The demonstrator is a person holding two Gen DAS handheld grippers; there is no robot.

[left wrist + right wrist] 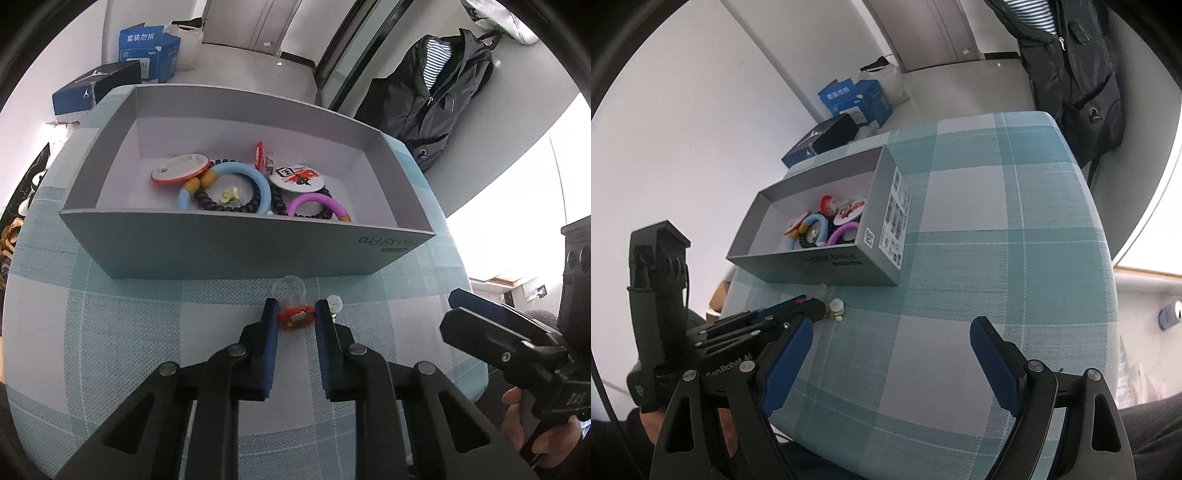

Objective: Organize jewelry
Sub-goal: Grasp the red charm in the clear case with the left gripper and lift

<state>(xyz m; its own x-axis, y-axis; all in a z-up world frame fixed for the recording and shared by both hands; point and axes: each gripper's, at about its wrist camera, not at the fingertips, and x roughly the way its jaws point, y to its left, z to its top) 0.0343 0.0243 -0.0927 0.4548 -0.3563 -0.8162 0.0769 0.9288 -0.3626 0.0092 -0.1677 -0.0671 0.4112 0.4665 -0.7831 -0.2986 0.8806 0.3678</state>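
left gripper (295, 314) clamped on red ring (294, 318), lower centre of frame; grey box (236, 242) lies directly above it, so lift over near wall; right gripper (892, 334) gaping, empty

The left gripper (295, 310) is closed on a small clear ring with a red ornament (293, 315), which lies on the teal-and-white checked tablecloth (129, 317) just in front of the grey cardboard box (229, 247). Inside the box are a light blue bangle (236, 171), a purple bangle (319, 203), dark bead bracelets (221, 203) and round badges (293, 177). At the right edge a hand (515, 417) holds the right gripper (480, 317) above the table's edge.
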